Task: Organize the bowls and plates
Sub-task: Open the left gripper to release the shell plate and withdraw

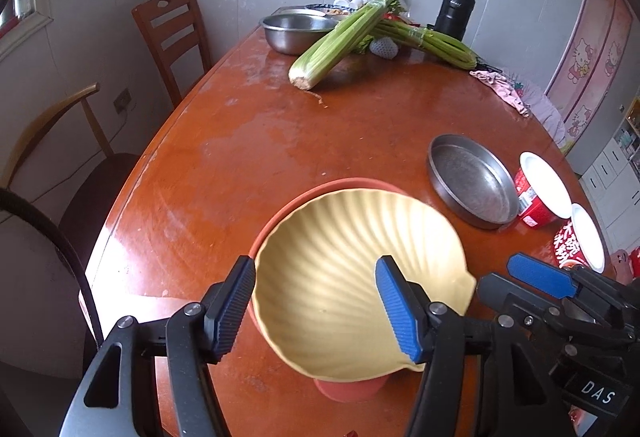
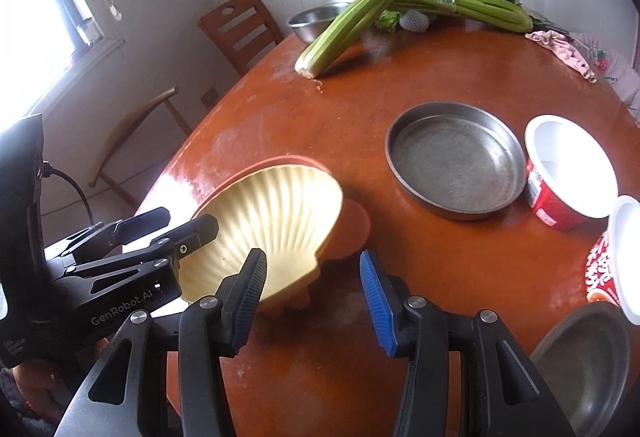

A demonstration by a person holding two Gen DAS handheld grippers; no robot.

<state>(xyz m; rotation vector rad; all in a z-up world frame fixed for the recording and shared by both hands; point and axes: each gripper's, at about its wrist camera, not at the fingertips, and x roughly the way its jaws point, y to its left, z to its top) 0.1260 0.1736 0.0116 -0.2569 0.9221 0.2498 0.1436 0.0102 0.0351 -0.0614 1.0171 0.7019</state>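
Observation:
A yellow shell-shaped plate (image 1: pixel 340 277) rests tilted on a red shell-shaped plate (image 1: pixel 344 391) near the table's front edge; both also show in the right wrist view: the yellow plate (image 2: pixel 272 229) and the red plate (image 2: pixel 354 227). My left gripper (image 1: pixel 316 307) is open, its fingers straddling the yellow plate's near rim. My right gripper (image 2: pixel 312 303) is open and empty, just right of the plates. A round metal pan (image 2: pixel 456 161) sits further right, and two red paper bowls (image 2: pixel 568 173) stand beyond it.
Celery bunches (image 1: pixel 340 41), a steel bowl (image 1: pixel 296 29), a black flask (image 1: pixel 454 9) and a pink cloth (image 1: pixel 500 85) lie at the table's far end. Another metal dish (image 2: pixel 588 365) is at the near right. Chairs (image 1: pixel 172 33) stand on the left.

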